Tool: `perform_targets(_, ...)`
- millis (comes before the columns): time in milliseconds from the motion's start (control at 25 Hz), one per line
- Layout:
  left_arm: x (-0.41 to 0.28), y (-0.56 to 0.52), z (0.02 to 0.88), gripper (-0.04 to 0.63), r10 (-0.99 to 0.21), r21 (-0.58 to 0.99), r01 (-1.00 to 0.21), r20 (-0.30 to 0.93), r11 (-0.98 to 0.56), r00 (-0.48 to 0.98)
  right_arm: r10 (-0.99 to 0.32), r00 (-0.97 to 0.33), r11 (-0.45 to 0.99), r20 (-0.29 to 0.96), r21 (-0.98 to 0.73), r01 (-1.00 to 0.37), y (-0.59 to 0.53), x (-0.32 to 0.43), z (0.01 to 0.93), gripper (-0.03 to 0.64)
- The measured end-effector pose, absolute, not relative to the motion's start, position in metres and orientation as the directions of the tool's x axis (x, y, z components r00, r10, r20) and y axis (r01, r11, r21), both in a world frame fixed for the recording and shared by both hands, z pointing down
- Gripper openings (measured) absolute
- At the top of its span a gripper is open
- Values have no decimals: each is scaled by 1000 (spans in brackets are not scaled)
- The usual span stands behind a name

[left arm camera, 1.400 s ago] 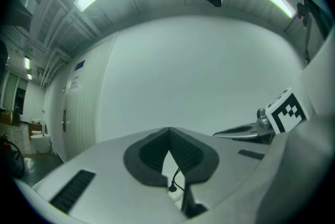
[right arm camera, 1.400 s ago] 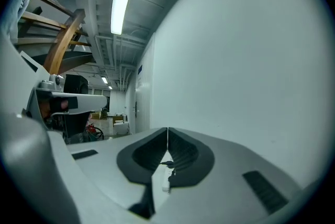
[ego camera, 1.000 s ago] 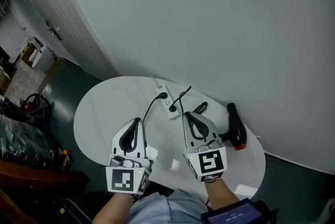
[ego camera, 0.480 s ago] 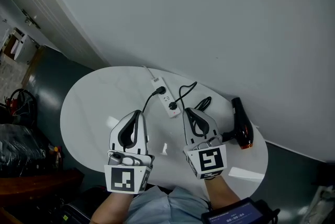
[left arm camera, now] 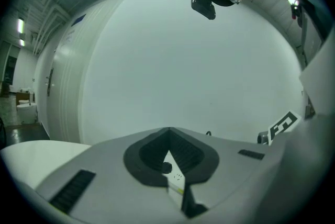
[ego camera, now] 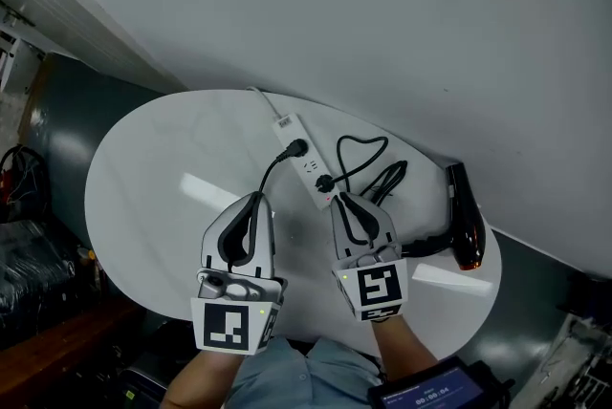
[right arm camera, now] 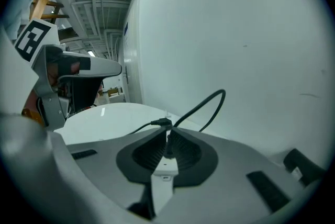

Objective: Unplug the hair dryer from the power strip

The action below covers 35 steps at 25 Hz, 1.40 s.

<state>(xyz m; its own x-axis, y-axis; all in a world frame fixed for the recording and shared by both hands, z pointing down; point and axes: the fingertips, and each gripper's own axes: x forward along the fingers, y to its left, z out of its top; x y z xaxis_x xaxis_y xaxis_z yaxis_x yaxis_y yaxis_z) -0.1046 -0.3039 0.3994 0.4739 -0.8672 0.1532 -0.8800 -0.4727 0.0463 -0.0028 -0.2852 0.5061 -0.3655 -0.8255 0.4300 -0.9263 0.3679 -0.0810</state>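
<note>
In the head view a white oval counter with a smooth, slightly shiny top stands against a plain curved wall. A long white plastic strip lies on it at a slant. Two black plugs sit in the strip: the far plug, whose thin cord runs toward the left gripper, and the near plug, whose cord makes loops on the way to the dryer. The dryer, black with an orange end, lies flat near the counter's right edge, well apart from the strip. The right gripper has its tip just beside the strip's near end. Both grippers are grey and smooth, each with a cube of black and white squares at the back. In the left gripper view the fingers meet at the tip, clenched on nothing, and their ribbed black pads frame a drop-shaped gap; through it a part of the strip shows. In the right gripper view the fingers are also pressed together at the tip with nothing held, and the same ribbed pads frame the strip's end. Above the tip the cord rises in a round arch before the wall.
</note>
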Motion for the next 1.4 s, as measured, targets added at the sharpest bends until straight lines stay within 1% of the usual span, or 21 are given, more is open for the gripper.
perform_targets(40,-104,-307,407,-2,-864,55,-879,168,-473,475,-819,-365,369,442,-80,-926,-287,-4,513,19)
perform_targets(80,-104,-310,414,-2,-861,62,-879,180,-474,476,-815,-367,376,449,-73,-924,-288,-5,518,69)
perform_targets(120,-104,-312,420,-2,-858,67,-878,190,-474,478,-814,-373,388,445,-60,-920,-291,-6,523,97)
perform_targets(240,-104,-320,436,-2,-846,84,-874,221,-479,485,-820,-382,413,426,-21,-910,-299,-10,529,109)
perform_targets(400,-102,-325,453,-2,-831,141,-875,275,-462,483,-828,-369,398,422,-21,-917,-305,-12,532,107)
perform_targets(520,-100,-328,458,-2,-822,135,-864,267,-486,504,-831,-361,388,423,-24,-921,-310,-14,535,107)
perform_targets(560,-99,-330,459,-2,-821,133,-861,260,-492,509,-830,-358,392,429,-9,-920,-312,-14,537,103)
perform_targets(680,-99,-335,462,-2,-820,137,-859,255,-494,512,-819,-352,408,453,30,-912,-316,-17,541,57)
perform_targets(760,-99,-337,462,-2,-820,137,-858,254,-495,514,-822,-349,399,451,19,-917,-317,-17,540,51)
perform_targets(840,-99,-338,461,-2,-819,140,-857,254,-496,515,-839,-338,376,426,4,-927,-318,-17,534,49)
perform_targets(960,-101,-339,463,-2,-818,157,-863,273,-481,506,-892,-294,286,343,-74,-955,-325,-14,511,48)
perform_targets(1040,-101,-339,462,-2,-819,157,-862,269,-482,506,-909,-272,252,315,-106,-962,-329,-10,494,49)
perform_targets(1240,-97,-333,458,-2,-818,188,-868,290,-460,496,-927,-262,245,268,-94,-965,-333,1,455,49)
perform_targets(1400,-88,-326,447,-2,-817,181,-859,265,-480,512,-935,-254,243,248,-72,-967,-323,10,445,51)
